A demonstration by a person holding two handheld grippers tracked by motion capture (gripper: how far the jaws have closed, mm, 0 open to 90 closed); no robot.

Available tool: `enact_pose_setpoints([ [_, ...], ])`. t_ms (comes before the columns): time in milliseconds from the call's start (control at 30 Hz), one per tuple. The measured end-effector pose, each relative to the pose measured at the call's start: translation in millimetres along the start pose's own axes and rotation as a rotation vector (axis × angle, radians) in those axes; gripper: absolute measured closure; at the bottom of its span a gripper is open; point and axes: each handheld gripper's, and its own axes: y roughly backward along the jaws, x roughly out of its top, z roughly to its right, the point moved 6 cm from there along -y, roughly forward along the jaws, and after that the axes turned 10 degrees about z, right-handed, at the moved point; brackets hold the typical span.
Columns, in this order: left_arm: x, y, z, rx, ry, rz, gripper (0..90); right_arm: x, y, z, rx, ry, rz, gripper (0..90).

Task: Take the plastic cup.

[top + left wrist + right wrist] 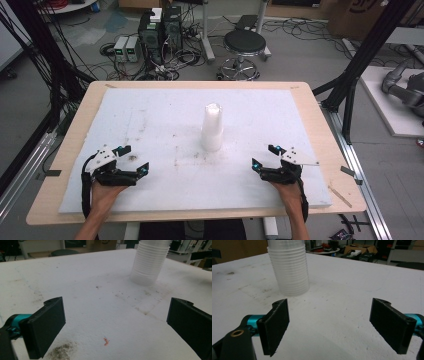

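A stack of clear plastic cups (212, 127) stands upside down near the middle of the white foam board (165, 115). The same cup stack (150, 261) rises at the upper right of the left gripper view, and the cup stack (289, 267) shows at the upper left of the right gripper view. My left gripper (133, 159) rests near the board's front left, open, nothing between its jaws. My right gripper (265, 156) sits at the front right, also open and empty. In their own views the left gripper (113, 323) and right gripper (330, 323) have jaws spread wide over bare board.
The board lies on a wooden table (320, 120). A dark smudge (61, 352) and a small red mark (106, 341) stain the board by the left gripper. A black stool (244, 45), computer boxes (159, 30) and cables stand on the floor beyond the table.
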Motion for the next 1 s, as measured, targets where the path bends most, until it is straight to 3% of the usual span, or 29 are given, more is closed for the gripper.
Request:
enact_pose_setpoints([
  [367,-0.1,-0.1,0.3,-0.001,-0.005,-0.001,1.8,0.0,-0.4,0.6,0.009,-0.010,-0.002,16.1],
  [567,-0.3,-0.5,-0.2,0.005,-0.006,-0.006,1.8,0.0,-1.0,-1.3,0.026,0.014,-0.009,16.1],
  [700,-0.1,-0.3,0.7,0.005,-0.013,-0.002,1.8,0.6,-0.5,-1.5,0.039,-0.012,-0.013,16.1],
  [1000,-0.3,-0.9,0.3,0.005,-0.010,-0.008,1.8,24.4,-1.3,-11.1,0.074,0.003,0.008,16.1],
])
